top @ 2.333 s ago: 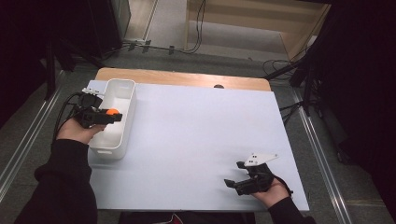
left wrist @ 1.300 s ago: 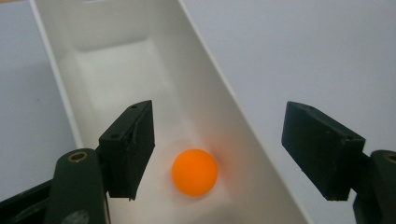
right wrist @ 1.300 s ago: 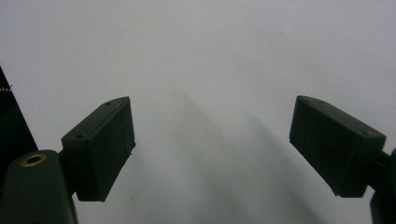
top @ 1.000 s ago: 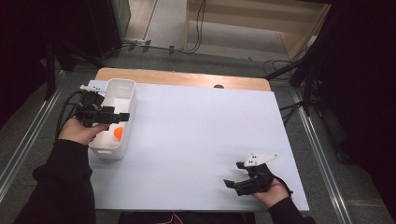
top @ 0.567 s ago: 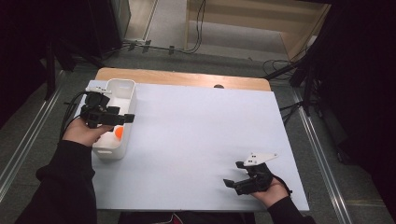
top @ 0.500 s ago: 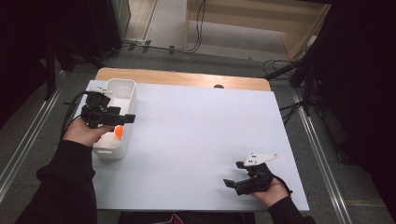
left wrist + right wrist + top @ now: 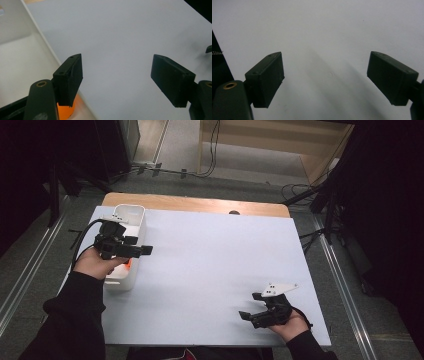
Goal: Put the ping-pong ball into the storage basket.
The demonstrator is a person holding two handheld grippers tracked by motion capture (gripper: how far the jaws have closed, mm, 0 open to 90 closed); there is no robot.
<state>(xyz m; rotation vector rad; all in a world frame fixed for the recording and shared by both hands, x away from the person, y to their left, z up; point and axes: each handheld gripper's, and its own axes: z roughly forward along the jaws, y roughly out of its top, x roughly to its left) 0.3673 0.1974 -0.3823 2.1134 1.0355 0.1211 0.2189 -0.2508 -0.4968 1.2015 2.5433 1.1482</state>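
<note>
Inside the white bin (image 7: 131, 217) lies an orange piece (image 7: 65, 112); both grippers' jaws stand apart, empty

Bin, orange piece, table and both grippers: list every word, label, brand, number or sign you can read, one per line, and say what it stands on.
None: no readable text in any view.
The white bin, the orange piece in it, the white table, the left gripper and the right gripper are all plain.
Small white marks on the left gripper's top in the high view are too small to read.
</note>
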